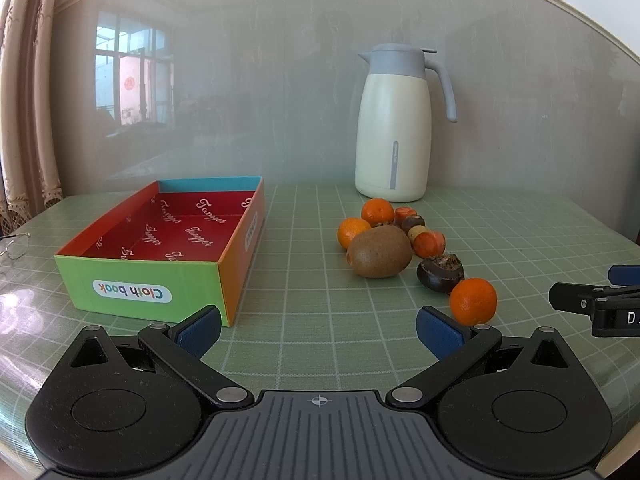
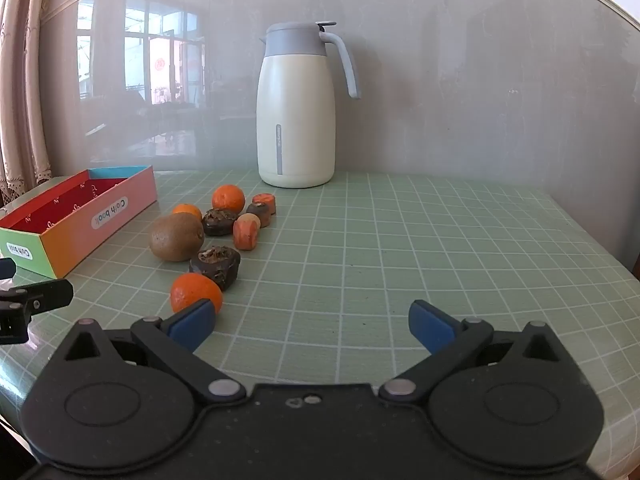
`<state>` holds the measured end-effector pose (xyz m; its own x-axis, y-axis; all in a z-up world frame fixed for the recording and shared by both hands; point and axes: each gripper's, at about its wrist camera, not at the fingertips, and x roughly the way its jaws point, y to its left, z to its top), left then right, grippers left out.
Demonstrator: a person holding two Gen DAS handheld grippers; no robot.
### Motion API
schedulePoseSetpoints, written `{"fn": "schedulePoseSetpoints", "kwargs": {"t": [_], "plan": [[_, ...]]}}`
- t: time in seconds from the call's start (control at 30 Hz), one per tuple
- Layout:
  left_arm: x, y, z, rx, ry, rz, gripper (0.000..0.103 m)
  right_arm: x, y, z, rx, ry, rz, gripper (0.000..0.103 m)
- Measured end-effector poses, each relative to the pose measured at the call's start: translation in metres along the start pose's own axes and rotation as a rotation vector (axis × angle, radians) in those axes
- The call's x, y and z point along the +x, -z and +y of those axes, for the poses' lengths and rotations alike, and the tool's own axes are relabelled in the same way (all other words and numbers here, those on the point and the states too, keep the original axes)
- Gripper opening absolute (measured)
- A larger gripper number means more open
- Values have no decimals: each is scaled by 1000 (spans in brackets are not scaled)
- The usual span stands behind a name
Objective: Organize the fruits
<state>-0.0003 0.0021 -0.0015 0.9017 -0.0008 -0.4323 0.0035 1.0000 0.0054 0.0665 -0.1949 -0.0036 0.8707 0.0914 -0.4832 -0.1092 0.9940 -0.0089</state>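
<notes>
An open, empty colourful box [image 1: 168,240] with a red inside stands on the left of the table; it also shows in the right wrist view [image 2: 80,212]. To its right lies a cluster of fruit: a brown kiwi [image 1: 379,251] [image 2: 177,237], three small oranges, the nearest one [image 1: 473,301] [image 2: 196,293], dark brown water chestnuts [image 1: 440,271] [image 2: 215,262] and cut carrot pieces [image 1: 429,241] [image 2: 246,232]. My left gripper [image 1: 318,330] is open and empty, low in front of the fruit. My right gripper [image 2: 312,326] is open and empty, its left finger beside the nearest orange.
A cream and grey thermos jug [image 1: 394,124] [image 2: 296,108] stands at the back by the wall. Wire glasses [image 1: 14,246] lie at the table's left edge. A green grid mat [image 2: 400,240] covers the table. A curtain [image 1: 24,100] hangs on the left.
</notes>
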Motion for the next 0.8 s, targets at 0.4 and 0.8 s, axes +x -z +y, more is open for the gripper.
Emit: {"fn": "schedulePoseSetpoints", "kwargs": {"t": [0.4,0.8], "plan": [[-1,0,0,0,-2,2,103,-2,2,-5,-3,1,3,103],[0,0,-1,1,0,4,103,0,2,-2,-3,3,6,103]]}}
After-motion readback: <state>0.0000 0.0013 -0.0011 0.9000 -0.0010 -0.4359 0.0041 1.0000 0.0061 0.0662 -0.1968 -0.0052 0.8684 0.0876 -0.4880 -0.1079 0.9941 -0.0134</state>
